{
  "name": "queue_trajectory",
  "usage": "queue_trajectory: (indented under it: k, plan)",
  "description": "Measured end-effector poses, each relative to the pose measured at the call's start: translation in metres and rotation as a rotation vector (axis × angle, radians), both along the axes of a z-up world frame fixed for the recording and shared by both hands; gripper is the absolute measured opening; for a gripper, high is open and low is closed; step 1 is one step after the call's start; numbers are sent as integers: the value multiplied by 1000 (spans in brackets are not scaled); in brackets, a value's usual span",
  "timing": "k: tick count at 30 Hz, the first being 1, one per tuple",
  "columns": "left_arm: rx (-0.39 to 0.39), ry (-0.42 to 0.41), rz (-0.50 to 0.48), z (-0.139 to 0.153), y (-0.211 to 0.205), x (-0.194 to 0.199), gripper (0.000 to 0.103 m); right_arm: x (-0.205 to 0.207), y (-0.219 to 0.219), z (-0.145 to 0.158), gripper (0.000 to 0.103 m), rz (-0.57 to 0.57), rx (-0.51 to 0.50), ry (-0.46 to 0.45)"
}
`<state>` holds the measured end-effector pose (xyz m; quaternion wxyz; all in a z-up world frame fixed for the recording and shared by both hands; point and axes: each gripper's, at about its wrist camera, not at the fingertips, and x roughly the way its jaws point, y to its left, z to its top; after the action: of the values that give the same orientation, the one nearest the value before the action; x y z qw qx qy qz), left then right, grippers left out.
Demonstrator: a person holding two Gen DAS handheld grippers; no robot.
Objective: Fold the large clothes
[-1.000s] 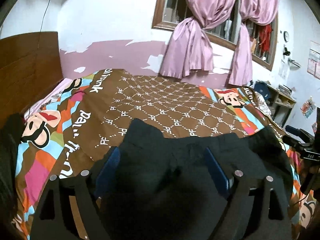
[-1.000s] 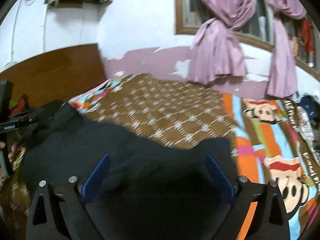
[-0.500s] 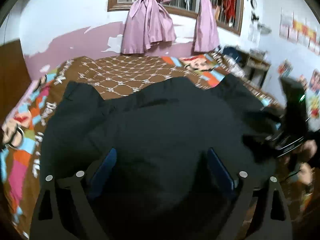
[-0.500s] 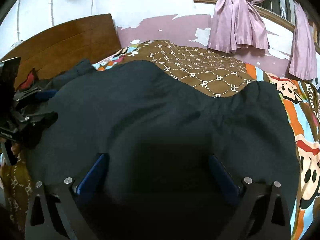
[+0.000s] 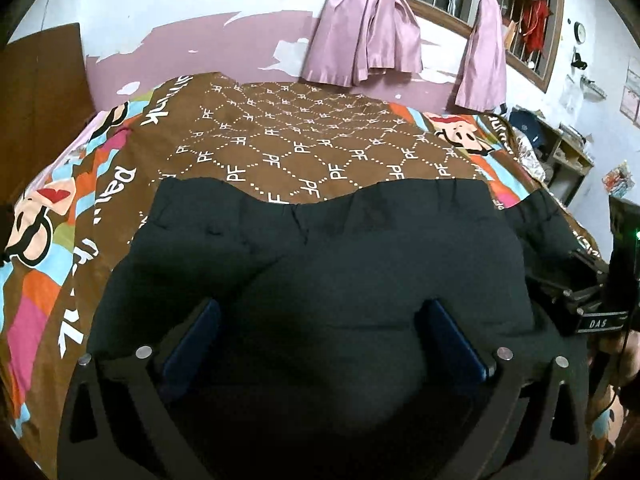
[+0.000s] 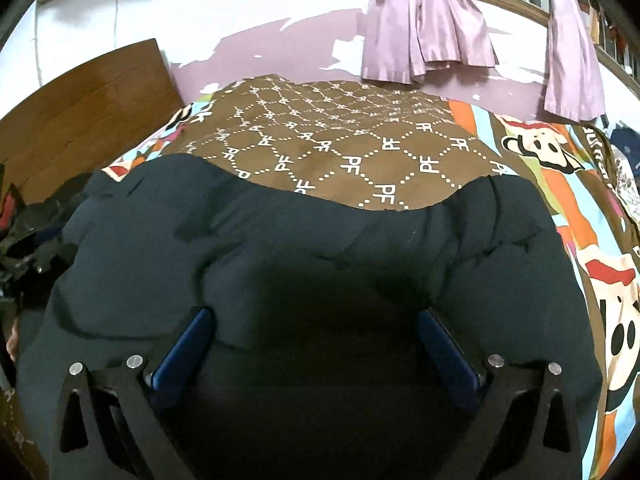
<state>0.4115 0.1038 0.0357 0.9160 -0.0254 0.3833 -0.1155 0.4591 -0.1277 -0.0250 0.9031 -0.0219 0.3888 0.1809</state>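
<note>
A large dark garment (image 5: pixel 328 256) lies spread on the bed, its far hem wavy against the brown patterned bedspread (image 5: pixel 304 136). It also fills the right wrist view (image 6: pixel 320 248). My left gripper (image 5: pixel 326 336) is open, its blue-padded fingers (image 5: pixel 192 340) wide apart just over the cloth near its near edge. My right gripper (image 6: pixel 316 340) is open too, with its fingers (image 6: pixel 444 344) spread over the garment. The cloth below each gripper is in deep shadow. The right gripper body (image 5: pixel 600 304) shows at the right edge of the left wrist view.
The bed has a wooden headboard (image 6: pixel 88 104) on the left. Pink curtains (image 5: pixel 360 28) hang at a barred window on the far wall. A shelf with clutter (image 5: pixel 556 140) stands at the far right. Dark items (image 6: pixel 24 224) lie at the bed's left side.
The garment has gone from lifted and billowing to lying flat on the bed, its far hem settled. Both views have tilted back up a little. Both grippers stay open.
</note>
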Motion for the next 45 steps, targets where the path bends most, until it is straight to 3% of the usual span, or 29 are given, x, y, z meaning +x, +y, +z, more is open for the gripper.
queue_trajectory:
  k: [4,9,45]
  plan:
    - [11,35,-9,-8,-2,8,102,13,-3,-7,103,-1,15,42]
    - [-41,69,-20,-17,4,12,102,13,-9,-13,103,10,63,60]
    - [-18,38,-27,-27,-5,12,102,10,-10,-23,103,15,85,74]
